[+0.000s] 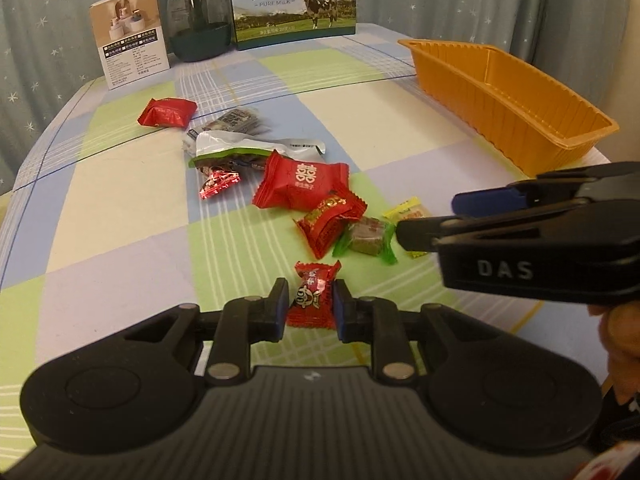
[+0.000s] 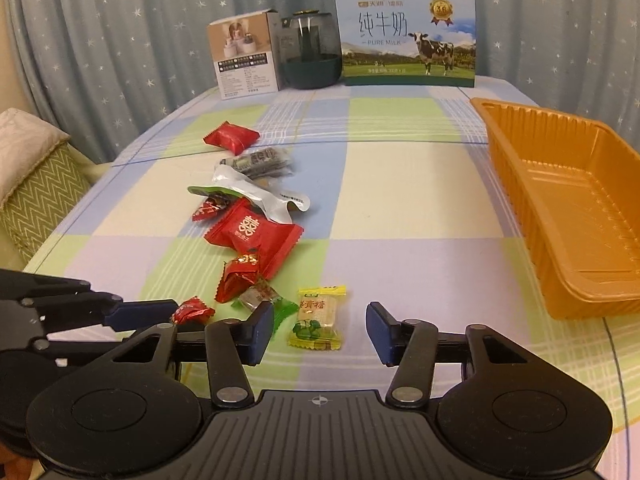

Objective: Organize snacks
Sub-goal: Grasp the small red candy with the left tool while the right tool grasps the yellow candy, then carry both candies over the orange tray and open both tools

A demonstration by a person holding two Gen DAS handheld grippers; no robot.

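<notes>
While left hand-held gripper [image 1: 310, 306] clamps red candy [image 1: 311, 296] | right hand-held gripper [image 2: 318, 328] apart | "PURE MILK" box [image 2: 408, 40]

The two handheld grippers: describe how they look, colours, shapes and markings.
Both are matte black plastic. The left gripper has a ribbed centre plate, two round discs at the sides, silver rivets on angular linkage arms, and blue pads on its fingers. The right gripper is built the same; seen side-on from the left wrist view, its body bears pale "DAS" lettering.

My left gripper [image 1: 310, 306] clamps a red candy [image 1: 311, 296]; my right gripper [image 2: 318, 330], jaws apart and gripping nothing, angles down beside it.
</notes>
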